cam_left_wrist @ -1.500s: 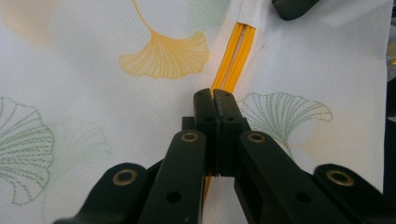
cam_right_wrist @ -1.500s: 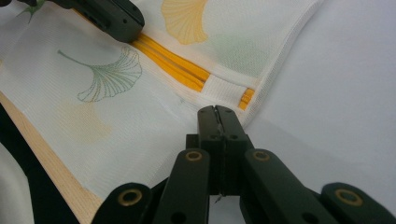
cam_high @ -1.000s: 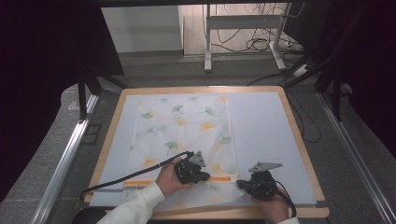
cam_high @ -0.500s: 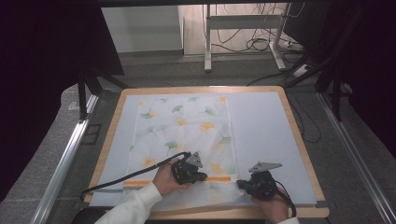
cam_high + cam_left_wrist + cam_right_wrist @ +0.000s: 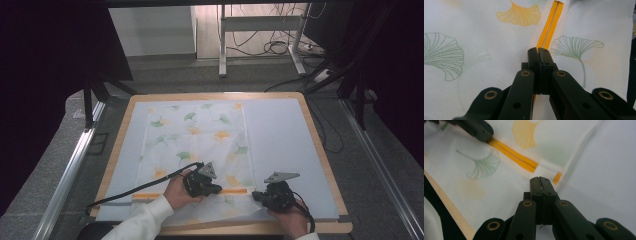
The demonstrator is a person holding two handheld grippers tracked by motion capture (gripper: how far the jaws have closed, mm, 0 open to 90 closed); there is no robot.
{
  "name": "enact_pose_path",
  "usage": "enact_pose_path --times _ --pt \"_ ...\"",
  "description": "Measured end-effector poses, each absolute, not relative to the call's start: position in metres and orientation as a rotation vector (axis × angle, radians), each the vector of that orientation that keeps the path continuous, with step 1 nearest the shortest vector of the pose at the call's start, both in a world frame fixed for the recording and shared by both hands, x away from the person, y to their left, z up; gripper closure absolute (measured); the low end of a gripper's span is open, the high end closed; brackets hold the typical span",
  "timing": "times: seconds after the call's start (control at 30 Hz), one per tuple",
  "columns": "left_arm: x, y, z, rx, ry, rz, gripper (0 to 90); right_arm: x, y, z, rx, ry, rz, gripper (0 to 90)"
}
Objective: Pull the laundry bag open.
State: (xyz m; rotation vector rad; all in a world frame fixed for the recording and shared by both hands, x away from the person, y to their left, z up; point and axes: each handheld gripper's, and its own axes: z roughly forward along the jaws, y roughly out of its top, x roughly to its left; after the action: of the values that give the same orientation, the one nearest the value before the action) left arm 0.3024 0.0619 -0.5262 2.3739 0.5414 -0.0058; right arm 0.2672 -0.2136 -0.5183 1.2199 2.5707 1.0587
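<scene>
The left gripper [image 5: 538, 51] has its jaws pressed together on the orange zipper [image 5: 550, 28], which runs straight ahead of the tips. Over the last second almost nothing has shifted, so the zipper pull seems barely begun. The right gripper [image 5: 540, 180], jaws likewise together, apparently pinches the mesh bag [image 5: 197, 142] near its corner. Both hands [image 5: 175, 192] sit low by the table's [image 5: 320, 150] near edge.

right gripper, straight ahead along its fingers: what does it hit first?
Likely the mesh bag's near corner, by the end of the orange zipper, just past the right gripper's shut tips. Depth is unclear; it may already touch the fabric.
</scene>
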Motion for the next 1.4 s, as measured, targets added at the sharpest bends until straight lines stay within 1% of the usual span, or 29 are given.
enact_pose_path --times 0.1,0.33,0.5,1.03,1.4 --pt "0.302 0.062 -0.526 2.378 0.536 0.001 90.0 0.273 -0.210 -0.514 1.224 2.543 1.073 89.7" --pt "0.302 0.062 -0.525 2.389 0.531 0.014 90.0 0.288 -0.199 -0.520 1.243 2.573 1.033 89.8" --pt "0.300 0.064 -0.524 2.399 0.531 0.027 90.0 0.289 -0.202 -0.521 1.274 2.567 1.055 89.9" --pt "0.300 0.087 -0.526 2.376 0.597 -0.002 90.0 0.288 -0.204 -0.522 1.270 2.562 1.076 89.9" --pt "0.296 0.101 -0.525 2.381 0.622 0.012 90.0 0.288 -0.204 -0.522 1.267 2.563 1.080 89.9"
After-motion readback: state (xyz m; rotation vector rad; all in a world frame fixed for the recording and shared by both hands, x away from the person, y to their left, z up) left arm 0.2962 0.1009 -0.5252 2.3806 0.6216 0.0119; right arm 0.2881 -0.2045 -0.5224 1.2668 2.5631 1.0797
